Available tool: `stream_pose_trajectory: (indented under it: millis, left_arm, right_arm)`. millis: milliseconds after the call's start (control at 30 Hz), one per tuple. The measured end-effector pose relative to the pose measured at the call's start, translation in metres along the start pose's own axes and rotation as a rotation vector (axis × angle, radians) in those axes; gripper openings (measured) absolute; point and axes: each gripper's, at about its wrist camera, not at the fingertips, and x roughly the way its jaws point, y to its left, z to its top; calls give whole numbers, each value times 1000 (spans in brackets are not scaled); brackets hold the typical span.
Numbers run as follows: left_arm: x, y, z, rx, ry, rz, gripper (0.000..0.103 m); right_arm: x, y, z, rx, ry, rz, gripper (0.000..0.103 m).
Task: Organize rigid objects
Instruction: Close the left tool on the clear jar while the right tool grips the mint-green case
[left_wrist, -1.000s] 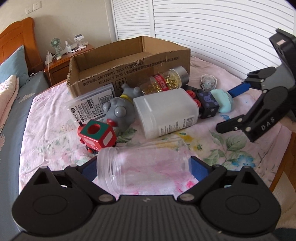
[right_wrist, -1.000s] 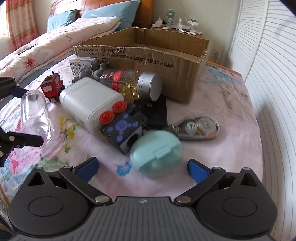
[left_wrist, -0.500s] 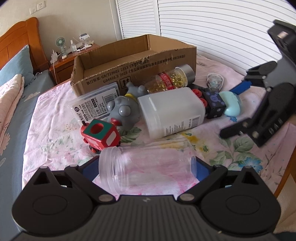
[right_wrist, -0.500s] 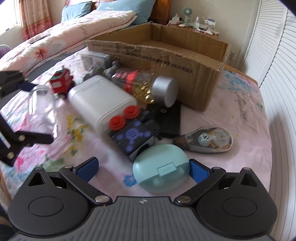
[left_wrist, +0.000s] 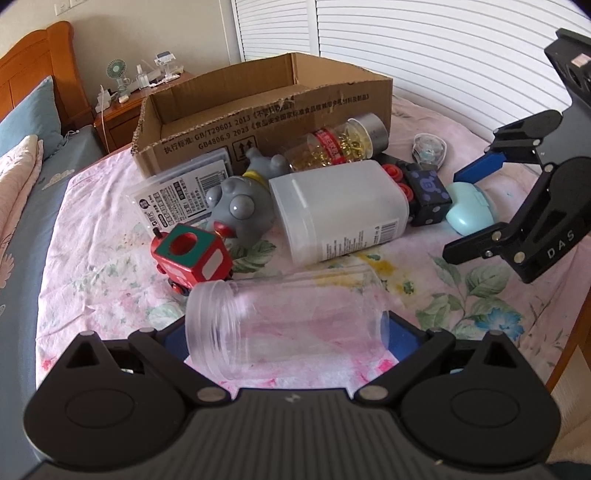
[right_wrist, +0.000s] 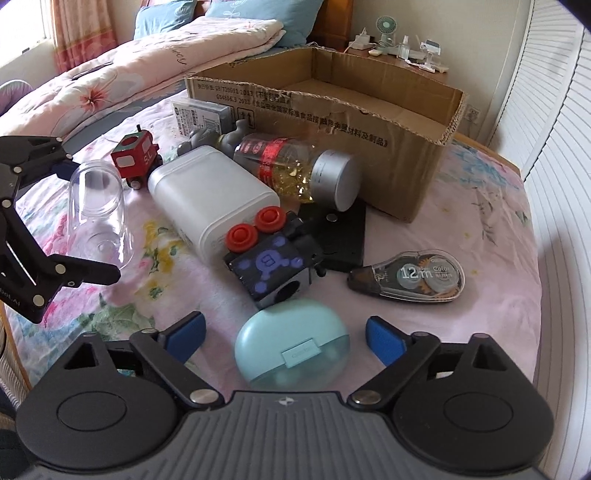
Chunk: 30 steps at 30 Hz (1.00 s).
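A clear plastic jar (left_wrist: 288, 325) lies on its side on the flowered bedsheet. My left gripper (left_wrist: 288, 332) is shut on it end to end, blue pads against its mouth and its base; the right wrist view shows that gripper (right_wrist: 88, 221) with the jar (right_wrist: 98, 214) at far left. A teal oval case (right_wrist: 291, 350) lies between the blue pads of my right gripper (right_wrist: 286, 336). Those jaws are closing, with a gap on each side of the case. The left wrist view shows the right gripper (left_wrist: 458, 214) straddling the case (left_wrist: 469, 210).
An open cardboard box (right_wrist: 332, 122) stands behind a cluster: white bottle (right_wrist: 214, 195), capsule bottle (right_wrist: 295, 170), dark cube with red knobs (right_wrist: 273, 262), red toy train (left_wrist: 192, 254), grey toy (left_wrist: 236, 206), correction tape (right_wrist: 417, 277). A wooden nightstand (left_wrist: 122, 114) is beyond; the bed edge is near right.
My right gripper came forward so the teal case now sits between its pads, and its jaws have narrowed. The left gripper and the jar have stayed put.
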Motion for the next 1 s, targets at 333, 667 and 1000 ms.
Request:
stream_pose_trajectory:
  millis: [333, 667, 1000]
  left_arm:
    - [-1, -1, 4, 9, -5, 7, 96]
    - [-3, -5, 9, 19, -5, 6, 93]
    - [-23, -12, 18, 49, -34, 0, 93]
  right_arm:
    - [-6, 4, -2, 25, -10, -22, 70]
    - [-7, 7, 0, 36, 8, -72, 64]
    - [-18, 9, -2, 57, 23, -101, 64]
